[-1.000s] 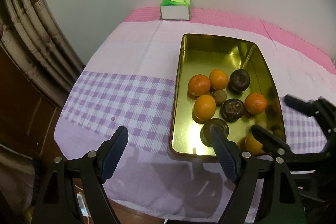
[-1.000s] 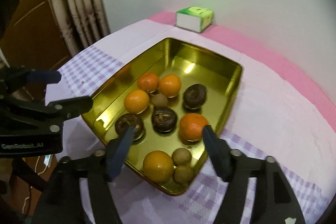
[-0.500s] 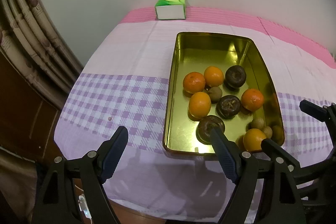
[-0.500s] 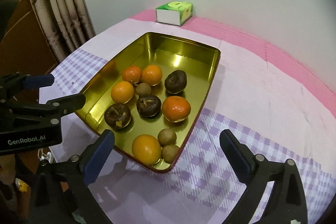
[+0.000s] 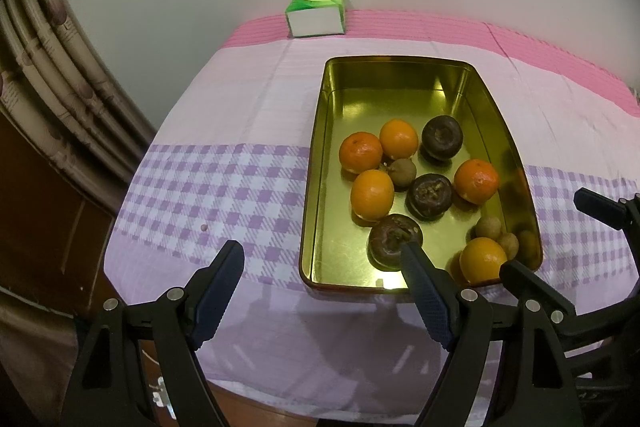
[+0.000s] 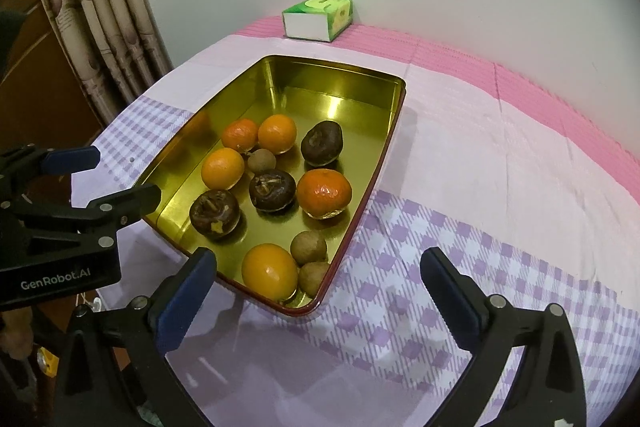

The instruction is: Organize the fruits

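Note:
A gold metal tray (image 5: 316, 187) (image 6: 280, 83) lies on the cloth-covered table. It holds several oranges (image 5: 372, 194) (image 6: 324, 193), three dark brown round fruits (image 5: 430, 195) (image 6: 272, 189) and small brown longans (image 5: 489, 227) (image 6: 308, 247). My left gripper (image 5: 322, 263) is open and empty, hovering at the tray's near edge. My right gripper (image 6: 318, 269) is open and empty, above the tray's near right corner. Each gripper shows in the other view: the right gripper (image 5: 556, 243) and the left gripper (image 6: 116, 175).
A green and white tissue box (image 5: 316, 11) (image 6: 318, 17) stands at the back against the wall. The pink and purple checked tablecloth (image 5: 208, 187) (image 6: 500, 187) covers the table. A curtain (image 6: 100, 11) and wooden furniture (image 5: 36, 207) are on the left.
Both grippers have pulled back and up from the tray. The right gripper's jaws have spread wider. The fruits have not moved.

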Motion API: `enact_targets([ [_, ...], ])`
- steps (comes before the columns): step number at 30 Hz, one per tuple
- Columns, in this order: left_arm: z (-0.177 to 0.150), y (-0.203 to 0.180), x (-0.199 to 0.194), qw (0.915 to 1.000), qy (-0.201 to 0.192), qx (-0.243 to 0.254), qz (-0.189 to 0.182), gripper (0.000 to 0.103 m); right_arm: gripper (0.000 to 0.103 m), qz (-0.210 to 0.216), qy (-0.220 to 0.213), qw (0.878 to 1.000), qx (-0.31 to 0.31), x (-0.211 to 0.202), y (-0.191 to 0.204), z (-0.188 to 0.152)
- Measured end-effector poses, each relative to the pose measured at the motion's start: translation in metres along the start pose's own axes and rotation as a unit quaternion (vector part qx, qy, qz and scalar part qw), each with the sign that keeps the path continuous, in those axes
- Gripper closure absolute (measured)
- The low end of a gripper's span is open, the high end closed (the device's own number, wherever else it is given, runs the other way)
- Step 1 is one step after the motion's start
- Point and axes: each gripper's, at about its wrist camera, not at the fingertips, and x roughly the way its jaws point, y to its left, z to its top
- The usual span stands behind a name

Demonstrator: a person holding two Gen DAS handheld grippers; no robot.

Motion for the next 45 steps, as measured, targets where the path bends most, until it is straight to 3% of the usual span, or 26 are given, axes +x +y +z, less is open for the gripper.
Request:
enact_targets([
  [45, 0.0012, -0.001, 0.0016, 1.0, 0.001, 0.0, 0.001, 0.022, 0.002, 0.004, 0.015, 1.0, -0.006, 0.0069, 0.0025, -0.0046],
])
